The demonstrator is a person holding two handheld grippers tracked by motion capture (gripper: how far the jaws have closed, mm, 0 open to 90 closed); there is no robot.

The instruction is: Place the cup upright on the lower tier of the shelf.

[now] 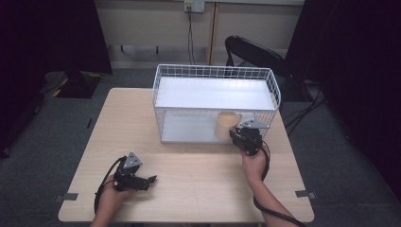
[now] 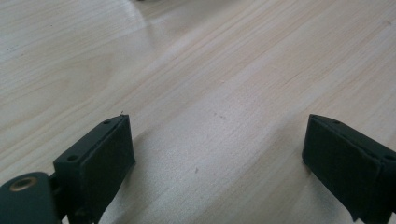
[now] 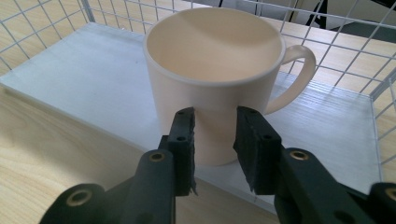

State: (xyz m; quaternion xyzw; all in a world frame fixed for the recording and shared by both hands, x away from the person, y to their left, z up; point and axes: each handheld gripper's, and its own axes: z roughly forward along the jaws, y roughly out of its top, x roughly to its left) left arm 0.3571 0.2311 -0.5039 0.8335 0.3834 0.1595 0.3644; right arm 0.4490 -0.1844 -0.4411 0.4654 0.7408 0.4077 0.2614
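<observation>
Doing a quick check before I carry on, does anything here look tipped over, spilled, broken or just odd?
Nothing stands out. The cream mug stands upright and empty on the lower shelf of the white wire rack, handle intact. The right gripper sits narrowed just in front of the mug; the left gripper rests open over the wooden table.

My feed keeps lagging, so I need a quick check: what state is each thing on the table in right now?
Mug: upright, empty, on the rack's lower shelf, handle to the right in the right gripper view.
Wire rack: upright on the table, top shelf bare.
Right gripper: jaws narrow, in front of the mug, not around it.
Left gripper: jaws wide apart, nothing between them, low over the table.
</observation>
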